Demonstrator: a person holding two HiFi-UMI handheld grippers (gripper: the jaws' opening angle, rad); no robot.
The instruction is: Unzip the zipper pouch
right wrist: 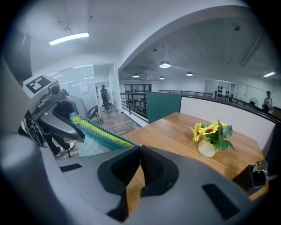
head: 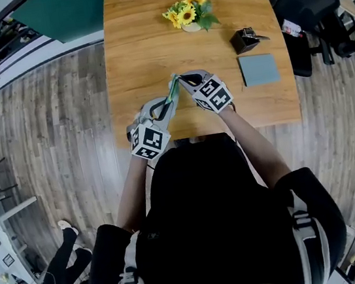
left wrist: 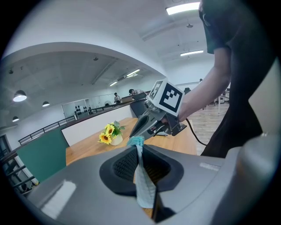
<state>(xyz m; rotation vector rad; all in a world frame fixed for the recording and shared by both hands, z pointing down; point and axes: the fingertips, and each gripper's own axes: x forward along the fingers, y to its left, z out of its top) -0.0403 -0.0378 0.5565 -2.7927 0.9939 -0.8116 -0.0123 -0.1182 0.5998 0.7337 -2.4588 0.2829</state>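
Tabletop [head: 144,50] beyond pouch [head: 173,92]: sunflowers [head: 188,10], box [head: 246,39], grey pad [head: 259,69].

Sunflowers [head: 189,12], black box [head: 245,39], grey pad [head: 258,69] on table [head: 145,57].

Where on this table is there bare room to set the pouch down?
The whole left half of the wooden table is bare, from its left edge across to the vase of yellow sunflowers. A narrower patch lies mid-table between the vase and the green-and-yellow zipper pouch. The right side is crowded: small black box, grey square pad.
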